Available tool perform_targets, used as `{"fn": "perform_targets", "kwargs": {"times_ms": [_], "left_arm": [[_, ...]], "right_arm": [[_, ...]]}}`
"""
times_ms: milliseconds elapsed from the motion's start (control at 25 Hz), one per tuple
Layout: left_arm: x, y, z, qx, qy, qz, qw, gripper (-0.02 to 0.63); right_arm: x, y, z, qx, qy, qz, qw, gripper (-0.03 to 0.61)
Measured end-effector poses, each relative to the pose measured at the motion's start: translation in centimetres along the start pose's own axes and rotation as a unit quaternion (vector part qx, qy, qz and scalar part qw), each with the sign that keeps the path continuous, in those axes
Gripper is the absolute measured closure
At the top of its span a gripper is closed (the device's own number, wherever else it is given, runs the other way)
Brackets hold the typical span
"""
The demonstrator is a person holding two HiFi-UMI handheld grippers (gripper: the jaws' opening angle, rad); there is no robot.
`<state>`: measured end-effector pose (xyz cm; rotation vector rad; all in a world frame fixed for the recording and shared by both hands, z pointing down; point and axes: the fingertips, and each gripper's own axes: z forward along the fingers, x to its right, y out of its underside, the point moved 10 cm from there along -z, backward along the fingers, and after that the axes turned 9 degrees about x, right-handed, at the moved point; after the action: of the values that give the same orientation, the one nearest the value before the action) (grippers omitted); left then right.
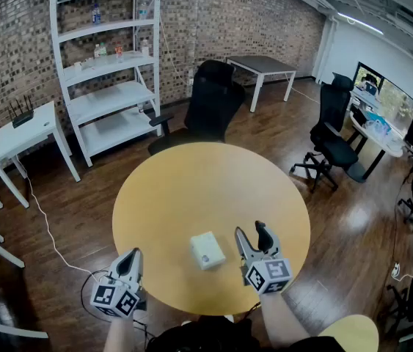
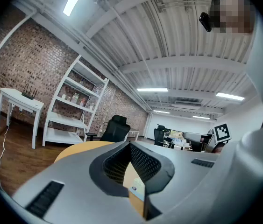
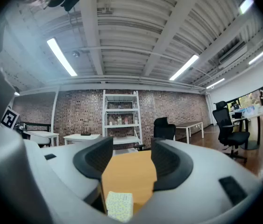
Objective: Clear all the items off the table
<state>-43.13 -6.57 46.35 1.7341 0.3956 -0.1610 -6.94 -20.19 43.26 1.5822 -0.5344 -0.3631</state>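
my left fingers [image 1: 133, 259]: shut tip to tip, empty, at the surface [image 1: 191, 189] edge; my right fingers [image 1: 264, 235]: partly apart, holding nothing, over the surface | box [image 1: 207, 251]: on the surface between both, nearer my right, untouched

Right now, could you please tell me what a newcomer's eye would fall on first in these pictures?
A round yellow table fills the middle, with a small white box near its front edge. The shut left claw and the open right claw flank that box; a black office chair stands behind the table.
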Motion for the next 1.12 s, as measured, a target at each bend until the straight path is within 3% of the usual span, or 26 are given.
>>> {"fn": "perform_targets", "kwargs": {"times_ms": [200, 320, 480, 560, 680, 760, 800, 920, 1120], "left_arm": [[-1.0, 1.0, 0.8, -0.007, -0.018, -0.003, 0.9998, 0.623], [-1.2, 1.6, 0.7, -0.022, -0.035, -0.004, 0.9991, 0.623], [-1.5, 2.6, 0.1, -0.043, -0.059, -0.005, 0.9973, 0.623], [-1.8, 3.0, -0.4, -0.055, -0.072, -0.007, 0.9958, 0.623], [-2.0, 3.6, -0.8, -0.071, -0.09, -0.008, 0.9934, 0.623], [-2.1, 4.2, -1.2, -0.082, -0.1, -0.01, 0.9916, 0.623], [-2.3, 4.6, -1.5, -0.089, -0.104, -0.014, 0.9905, 0.623], [-2.6, 5.8, -2.4, -0.116, -0.114, -0.027, 0.9862, 0.623], [-1.9, 8.0, -2.2, -0.148, -0.12, -0.047, 0.9806, 0.623]], "right_arm": [[-0.1, 2.5, 2.2, -0.037, -0.024, 0.005, 0.999, 0.305], [-0.1, 4.2, 3.5, -0.071, -0.04, 0.019, 0.996, 0.244], [-0.6, 6.7, 5.4, -0.118, -0.06, 0.023, 0.991, 0.244], [-1.0, 8.1, 6.1, -0.142, -0.07, 0.026, 0.987, 0.189], [-1.3, 10.2, 7.0, -0.175, -0.067, 0.028, 0.982, 0.189], [-1.7, 12.3, 7.5, -0.21, -0.053, 0.031, 0.976, 0.183], [-2.1, 13.6, 7.6, -0.235, -0.047, 0.03, 0.97, 0.109], [-3.2, 17.0, 8.0, -0.305, -0.044, 0.018, 0.951, 0.054], [-3.4, 20.1, 8.5, -0.351, -0.057, 0.014, 0.934, 0.054]]}}
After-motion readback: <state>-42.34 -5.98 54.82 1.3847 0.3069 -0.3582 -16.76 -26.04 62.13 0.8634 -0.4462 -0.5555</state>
